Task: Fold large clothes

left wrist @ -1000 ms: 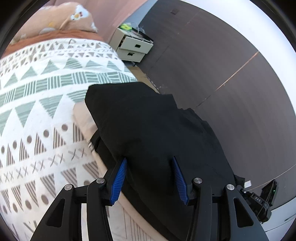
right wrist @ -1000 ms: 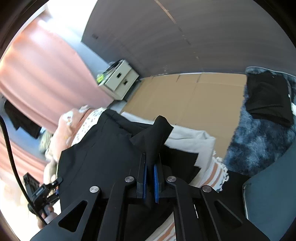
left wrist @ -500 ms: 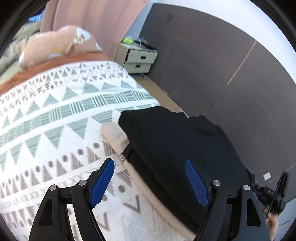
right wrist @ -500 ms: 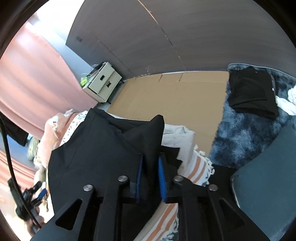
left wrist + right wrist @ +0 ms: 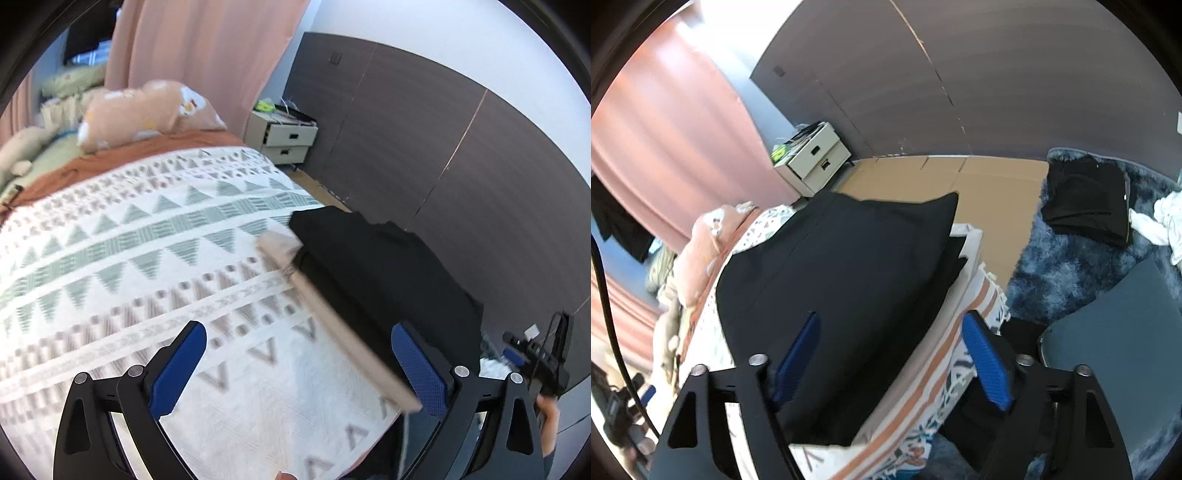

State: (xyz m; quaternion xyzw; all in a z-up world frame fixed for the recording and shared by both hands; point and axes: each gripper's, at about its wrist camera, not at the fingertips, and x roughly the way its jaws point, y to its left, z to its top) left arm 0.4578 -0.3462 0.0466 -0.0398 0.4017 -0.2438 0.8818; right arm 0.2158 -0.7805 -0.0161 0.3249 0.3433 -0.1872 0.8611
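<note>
A folded black garment (image 5: 376,266) lies on top of a beige garment (image 5: 340,332) at the right edge of the patterned bed cover (image 5: 129,258). My left gripper (image 5: 299,365) is open and empty, held above the cover just left of the stack. In the right wrist view the same black garment (image 5: 842,280) lies flat on the stack. My right gripper (image 5: 890,354) is open, with its fingers either side of the garment's near edge and holding nothing.
A white two-drawer nightstand (image 5: 282,138) stands by the pink curtain (image 5: 192,62). A pillow (image 5: 144,110) lies at the head of the bed. On the blue shaggy rug (image 5: 1071,266) lie another black garment (image 5: 1086,201) and white cloth (image 5: 1160,221). Dark wall panels stand behind.
My right gripper opened and let go of the black garment's corner, which now lies flat. My left gripper opened wider and drew back to the left, off the garment.
</note>
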